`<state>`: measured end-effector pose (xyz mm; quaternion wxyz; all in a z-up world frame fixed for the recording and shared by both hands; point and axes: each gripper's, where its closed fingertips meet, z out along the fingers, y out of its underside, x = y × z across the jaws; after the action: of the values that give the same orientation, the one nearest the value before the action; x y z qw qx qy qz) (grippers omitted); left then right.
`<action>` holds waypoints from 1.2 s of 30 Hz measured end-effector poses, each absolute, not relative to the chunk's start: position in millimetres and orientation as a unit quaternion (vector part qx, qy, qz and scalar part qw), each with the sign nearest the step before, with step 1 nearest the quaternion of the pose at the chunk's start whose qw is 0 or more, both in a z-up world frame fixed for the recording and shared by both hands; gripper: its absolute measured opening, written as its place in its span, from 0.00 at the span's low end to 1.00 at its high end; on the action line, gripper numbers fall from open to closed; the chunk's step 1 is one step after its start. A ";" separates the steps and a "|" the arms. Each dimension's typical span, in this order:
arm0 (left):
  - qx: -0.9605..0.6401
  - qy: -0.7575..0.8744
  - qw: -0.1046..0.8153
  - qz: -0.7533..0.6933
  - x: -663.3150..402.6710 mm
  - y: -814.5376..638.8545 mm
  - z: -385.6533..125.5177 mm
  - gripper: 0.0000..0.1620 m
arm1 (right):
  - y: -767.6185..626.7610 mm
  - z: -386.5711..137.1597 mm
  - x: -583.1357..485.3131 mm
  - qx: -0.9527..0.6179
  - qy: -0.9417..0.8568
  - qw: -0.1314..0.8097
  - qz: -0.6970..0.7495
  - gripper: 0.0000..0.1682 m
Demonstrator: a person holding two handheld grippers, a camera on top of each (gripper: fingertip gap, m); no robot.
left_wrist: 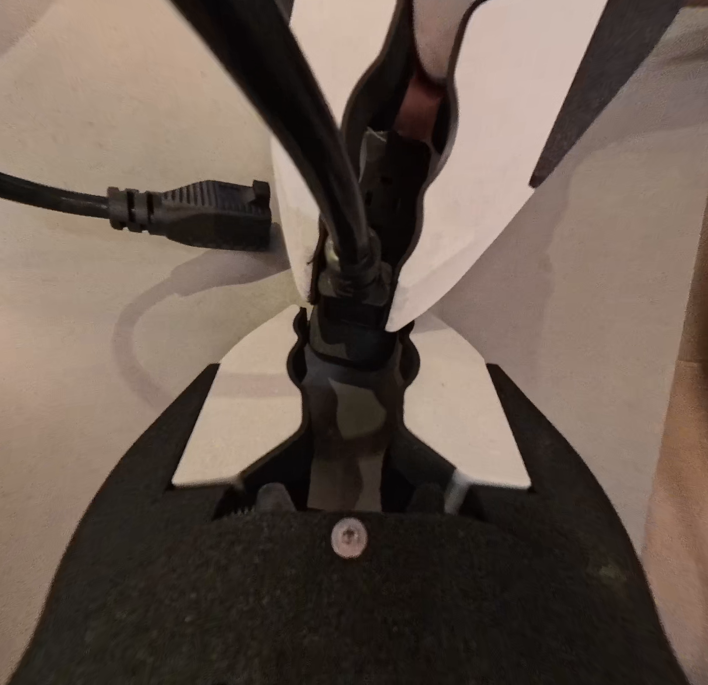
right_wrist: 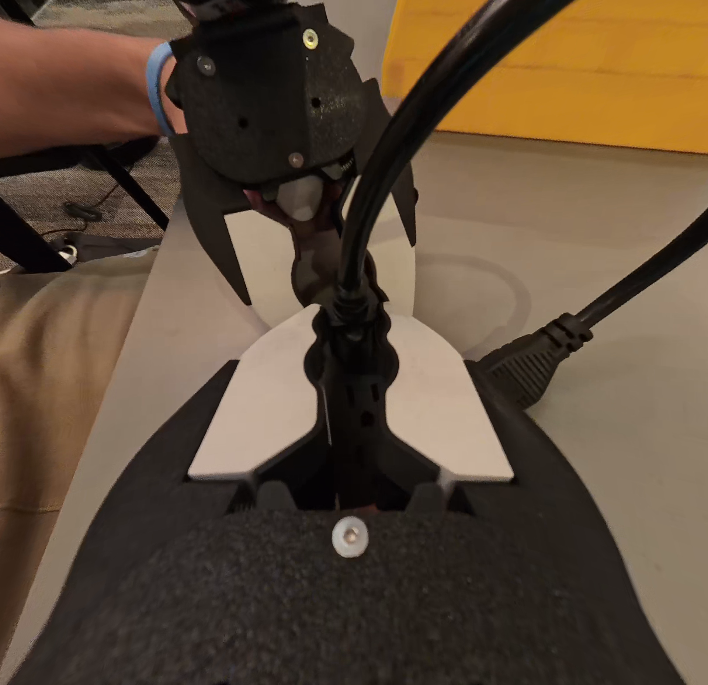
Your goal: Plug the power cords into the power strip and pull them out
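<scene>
A black power strip (right_wrist: 362,402) lies on the pale table, between the fingers of both grippers. My left gripper (left_wrist: 354,322) is shut on the strip's glossy near end (left_wrist: 344,398). My right gripper (right_wrist: 350,318) faces it from the other side and is shut on a black plug (right_wrist: 346,322), which stands on the strip. The plug's thick black cord (right_wrist: 421,111) arcs upward. The plug (left_wrist: 352,287) also shows in the left wrist view, at the right gripper's white fingertips (left_wrist: 421,245). A second plug (left_wrist: 207,218) lies loose on the table beside the strip and also shows in the right wrist view (right_wrist: 528,364).
A person's forearm with a blue wristband (right_wrist: 157,88) holds the left gripper's black body (right_wrist: 268,103). A yellow panel (right_wrist: 555,53) stands at the back of the table. The table edge (right_wrist: 153,283) runs along the left, with tan cloth (right_wrist: 57,379) and dark chair legs (right_wrist: 130,188) beyond. My two grippers' fingertips are within a few centimetres of each other.
</scene>
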<state>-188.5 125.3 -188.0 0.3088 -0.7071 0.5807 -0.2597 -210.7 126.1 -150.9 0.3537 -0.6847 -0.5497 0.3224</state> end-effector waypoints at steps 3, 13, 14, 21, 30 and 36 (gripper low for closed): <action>-0.702 0.585 0.315 -0.255 -187.6 124.5 -188.0 0.28 | 122.4 -149.8 -206.8 -0.672 -0.548 0.354 0.351 0.15; -0.713 0.575 0.306 -0.259 -183.6 130.0 -189.2 0.28 | 129.7 -150.3 -205.7 -0.668 -0.553 0.345 0.360 0.15; -0.712 0.576 0.310 -0.256 -183.4 130.0 -188.9 0.28 | 128.5 -149.6 -203.9 -0.664 -0.554 0.337 0.373 0.14; -0.717 0.572 0.300 -0.262 -182.5 130.7 -189.7 0.28 | 131.1 -150.2 -204.6 -0.666 -0.555 0.342 0.361 0.15; -0.714 0.572 0.302 -0.268 -181.8 130.5 -188.9 0.28 | 128.3 -147.7 -198.9 -0.662 -0.546 0.329 0.394 0.14; -0.726 0.561 0.301 -0.261 -181.4 134.4 -190.0 0.28 | 135.3 -149.5 -203.4 -0.687 -0.532 0.342 0.359 0.14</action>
<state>-181.4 134.4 -190.0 0.3008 -0.7256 0.5612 -0.2610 -203.4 135.3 -149.5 0.3415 -0.6871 -0.5316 0.3588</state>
